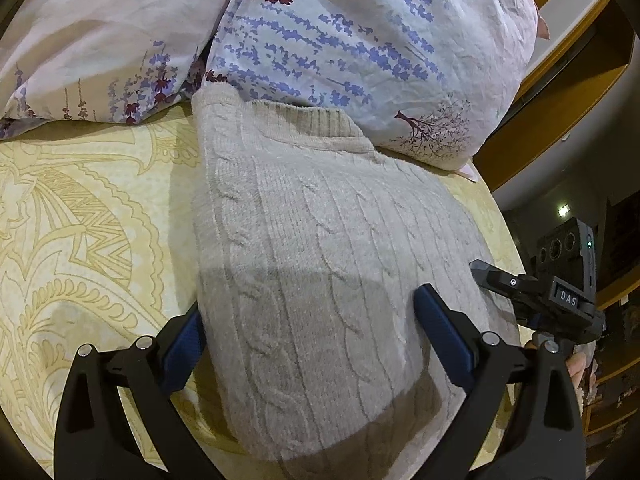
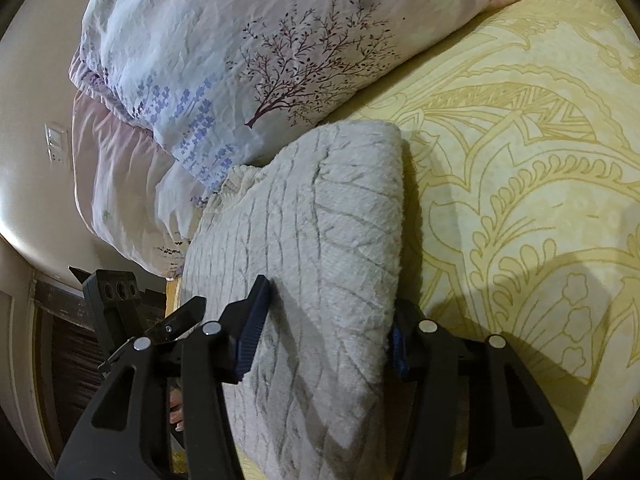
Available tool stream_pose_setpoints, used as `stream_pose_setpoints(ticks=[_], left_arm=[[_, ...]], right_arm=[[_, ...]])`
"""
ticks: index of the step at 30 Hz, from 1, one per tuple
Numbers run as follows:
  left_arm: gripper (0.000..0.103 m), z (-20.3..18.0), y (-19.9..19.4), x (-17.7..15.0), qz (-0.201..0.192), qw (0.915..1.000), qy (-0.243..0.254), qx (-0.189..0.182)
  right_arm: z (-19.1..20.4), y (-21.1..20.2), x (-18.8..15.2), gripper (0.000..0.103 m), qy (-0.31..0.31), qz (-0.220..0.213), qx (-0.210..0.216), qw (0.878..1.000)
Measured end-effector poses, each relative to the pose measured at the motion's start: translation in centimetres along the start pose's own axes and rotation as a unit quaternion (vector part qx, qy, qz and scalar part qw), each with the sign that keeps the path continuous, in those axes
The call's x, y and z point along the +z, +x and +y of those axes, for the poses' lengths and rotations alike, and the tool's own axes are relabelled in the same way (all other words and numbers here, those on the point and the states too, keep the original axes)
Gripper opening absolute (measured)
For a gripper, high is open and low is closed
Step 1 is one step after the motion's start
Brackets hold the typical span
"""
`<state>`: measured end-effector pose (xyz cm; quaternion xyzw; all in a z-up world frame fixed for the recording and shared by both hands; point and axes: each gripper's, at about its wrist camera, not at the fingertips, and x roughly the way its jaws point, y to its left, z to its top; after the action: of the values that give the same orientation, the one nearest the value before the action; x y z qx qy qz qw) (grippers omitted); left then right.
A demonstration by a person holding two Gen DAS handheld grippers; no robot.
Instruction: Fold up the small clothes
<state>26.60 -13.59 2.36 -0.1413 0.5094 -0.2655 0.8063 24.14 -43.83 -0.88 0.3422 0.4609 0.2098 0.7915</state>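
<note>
A yellow patterned bedsheet [image 1: 80,240] fills the lower frame. On it lies a folded cable-knit sweater [image 1: 320,260], thick, soft and light, best taken at its near corners. The left gripper [image 1: 312,344] stands apart, astride it. The right gripper [image 2: 324,332], half apart, straddles the fold; whether it is pinching, I cannot tell. The sweater's long axis runs from the near edge towards its collar by the floral pillows [image 1: 360,40] at the upper frame.

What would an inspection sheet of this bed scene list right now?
Surface: yellow patterned bedspread.
Job's things: beige cable-knit sweater, folded into a narrow stack.
Clutter: floral pillows touching the sweater's collar end.
Grippers: left gripper and right gripper each straddle the sweater; whether the pads press it cannot be told.
Cables: nothing seen.
Surroundings: wall switch; wooden furniture.
</note>
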Motion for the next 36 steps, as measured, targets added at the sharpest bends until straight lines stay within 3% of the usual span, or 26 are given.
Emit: stream_pose_setpoints(ticks=[5,10,15,18,22,31,36], left_arm=[[0.092,0.3,-0.1,0.1,0.001,0.9999,-0.013,-0.011],[0.071,1.6,-1.0,0.0,-0.011,0.9983,-0.044,-0.036],[0.051,3.0,-2.1,-0.3,-0.024,0.9949,-0.068,-0.071],[0.045,3.4,-2.9,-0.4,-0.027,0.9932,-0.071,-0.088],[0.043,3.9,-4.9,-0.8,-0.031,0.9925,-0.064,-0.1],[0.043,8.7,-12.5,-2.3,-0.056,0.9949,-0.055,-0.063],[0.044,13.1,-13.6,-3.7,-0.041,0.9949,-0.086,-0.032]], right_arm=[[-0.1,0.3,-0.1,0.044,0.0,0.004,0.008,1.0],[-0.7,0.2,-0.4,0.032,0.016,0.003,0.036,0.999],[-0.2,-0.4,-0.7,0.028,0.023,-0.008,0.041,0.999],[0.8,-1.0,-1.0,0.027,0.015,-0.02,0.043,0.999],[3.1,-1.3,-1.7,0.026,-0.012,-0.033,0.044,0.998],[9.9,2.9,-5.1,0.025,-0.085,-0.003,0.051,0.995],[12.3,6.5,-7.7,0.025,-0.093,0.006,0.009,0.996]])
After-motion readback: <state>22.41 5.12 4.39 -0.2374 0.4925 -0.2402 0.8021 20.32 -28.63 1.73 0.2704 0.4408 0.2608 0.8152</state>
